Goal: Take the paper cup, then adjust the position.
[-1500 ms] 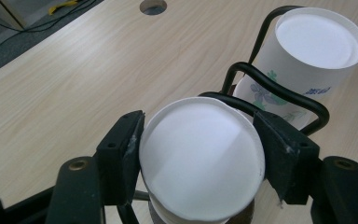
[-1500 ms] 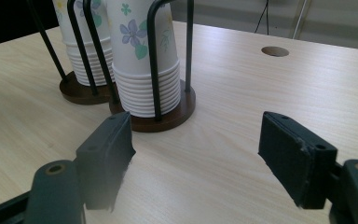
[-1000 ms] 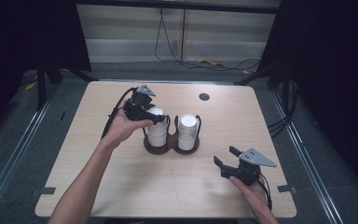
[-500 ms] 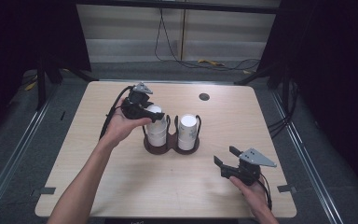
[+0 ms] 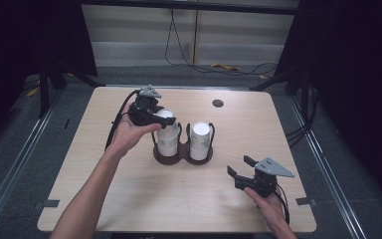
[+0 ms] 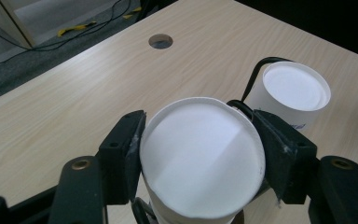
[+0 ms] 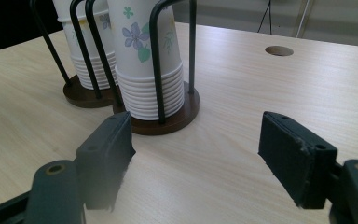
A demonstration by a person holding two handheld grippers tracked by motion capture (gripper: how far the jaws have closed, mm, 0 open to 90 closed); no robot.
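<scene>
step in hand: the left tool (image 5: 160, 121) has taken hold of the top cup (image 6: 203, 158) of the left stack (image 5: 167, 139) in the cup holder (image 5: 181, 155); judged from the grip, this is the moment of securing a cup before drawing it off.
left tool: closed on the top cup, one black pad on each side of its upturned white base; in the left gripper view the pads press the paper wall just under the base.
right tool: its jaws stand partly apart with nothing between them, and the right tool (image 5: 239, 172) hovers low over the desk (image 5: 129, 199), well apart from the holder, at about 4 o'clock from it.
where the cup is: upside down, on top of the left stack, inside the black wire loops of the holder, near the middle of the desk.
neighbour: the right stack (image 5: 199, 141) stands just beside it at 3 o'clock, in its own ring of the same holder.
desk hole: a round hole (image 5: 218, 103) lies at about 1 o'clock from the holder, clear of the work.
next move calls for: a straight lift along the stack's axis, so the cup slides up between the wire loops without catching.
risk, as a judgement: nested cups may cling, so two could rise together, or the light holder could lift with them; the free right tool could steady the base.
grip care: thin paper wall, so a hard squeeze would dent it.
</scene>
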